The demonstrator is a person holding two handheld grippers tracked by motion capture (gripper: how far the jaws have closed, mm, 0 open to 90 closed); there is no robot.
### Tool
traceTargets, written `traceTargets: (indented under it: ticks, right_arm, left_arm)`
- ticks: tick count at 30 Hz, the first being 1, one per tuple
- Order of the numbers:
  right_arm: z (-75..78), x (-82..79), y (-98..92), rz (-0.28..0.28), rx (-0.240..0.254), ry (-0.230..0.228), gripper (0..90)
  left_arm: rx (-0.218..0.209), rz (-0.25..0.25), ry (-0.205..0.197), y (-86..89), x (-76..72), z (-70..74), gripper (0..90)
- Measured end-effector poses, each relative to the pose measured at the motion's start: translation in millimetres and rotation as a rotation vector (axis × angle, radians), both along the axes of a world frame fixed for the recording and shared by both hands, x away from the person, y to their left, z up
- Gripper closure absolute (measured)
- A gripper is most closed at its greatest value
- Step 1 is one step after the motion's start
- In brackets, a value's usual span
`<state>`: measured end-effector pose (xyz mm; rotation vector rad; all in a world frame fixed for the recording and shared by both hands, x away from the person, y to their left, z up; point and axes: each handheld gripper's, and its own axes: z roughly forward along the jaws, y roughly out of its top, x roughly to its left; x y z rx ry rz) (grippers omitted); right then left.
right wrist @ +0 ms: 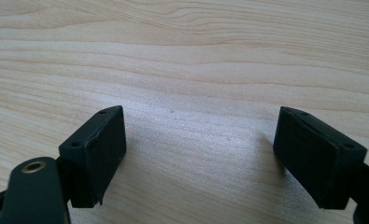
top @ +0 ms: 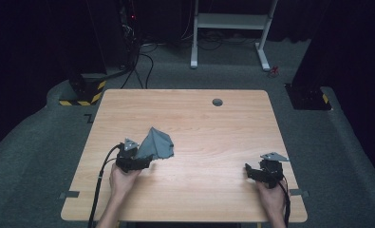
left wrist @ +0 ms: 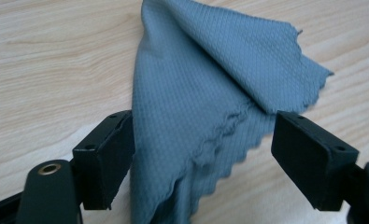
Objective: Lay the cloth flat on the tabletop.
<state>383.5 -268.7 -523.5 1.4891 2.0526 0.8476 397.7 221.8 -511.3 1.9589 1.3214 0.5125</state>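
The left tool [left wrist: 203, 140] is spread wide — a folded grey cloth [left wrist: 205, 93] lies between its jaws, one side touching the left jaw, clear of the right one. The cloth sits left of centre on the table [top: 213, 128], peaked up. The right tool [right wrist: 198, 154] is spread wide too, holding nothing, over bare wood near the table's right edge — open room between the two.

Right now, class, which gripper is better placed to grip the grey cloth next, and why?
The left gripper. Its open jaws already stand either side of the grey cloth, which lies folded between them. The right gripper is also open, but over bare table, well off to the cloth's right in the high view.
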Motion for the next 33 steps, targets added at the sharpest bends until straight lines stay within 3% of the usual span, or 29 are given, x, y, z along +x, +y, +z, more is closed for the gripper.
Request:
traceTargets:
  ticks: [3, 4, 7, 10, 15, 19, 22, 28, 32, 33]
  right_arm:
    - [0.0, 0.0, 0.0, 0.0, 0.0, 0.0, 17.0]
    - [0.0, 0.0, 0.0, 0.0, 0.001, 0.0, 17.0]
    - [0.0, 0.0, 0.0, 0.0, 0.001, 0.0, 17.0]
    - [0.0, 0.0, -0.1, 0.0, 0.001, 0.0, 17.0]
    - [0.0, 0.0, 0.0, -0.001, 0.001, 0.001, 17.0]
    - [0.0, 0.0, 0.0, 0.0, 0.001, 0.0, 17.0]
    - [0.0, 0.0, -0.1, 0.0, 0.001, 0.0, 17.0]
    - [0.0, 0.0, 0.0, 0.0, 0.001, 0.0, 17.0]
    - [0.0, 0.0, 0.0, 0.0, 0.001, 0.0, 17.0]
    - [0.0, -0.1, 0.0, -0.001, 0.001, 0.001, 17.0]
  left_arm:
    - [-0.004, 0.015, 0.015, -1.4, 5.1, -3.0, 21.7]
    - [0.025, 0.013, 0.025, -5.3, 9.3, -4.9, 22.5]
    - [0.033, 0.013, 0.028, -9.4, 12.6, -5.1, 22.1]
    - [-0.001, 0.014, 0.022, -13.9, 18.2, -3.2, 22.5]
    - [0.019, 0.009, 0.033, -19.5, 23.5, -3.6, 22.8]
    - [0.079, 0.004, 0.03, -25.8, 26.3, -4.8, 26.5]
    - [0.084, 0.009, 0.038, -27.7, 28.4, -6.7, 27.8]
    - [0.111, 0.006, 0.03, -23.5, 28.8, -5.5, 38.8]
    - [0.12, 0.009, 0.027, -19.8, 28.9, -4.2, 49.4]
    - [0.123, 0.008, 0.026, -18.1, 28.8, -4.0, 55.8]
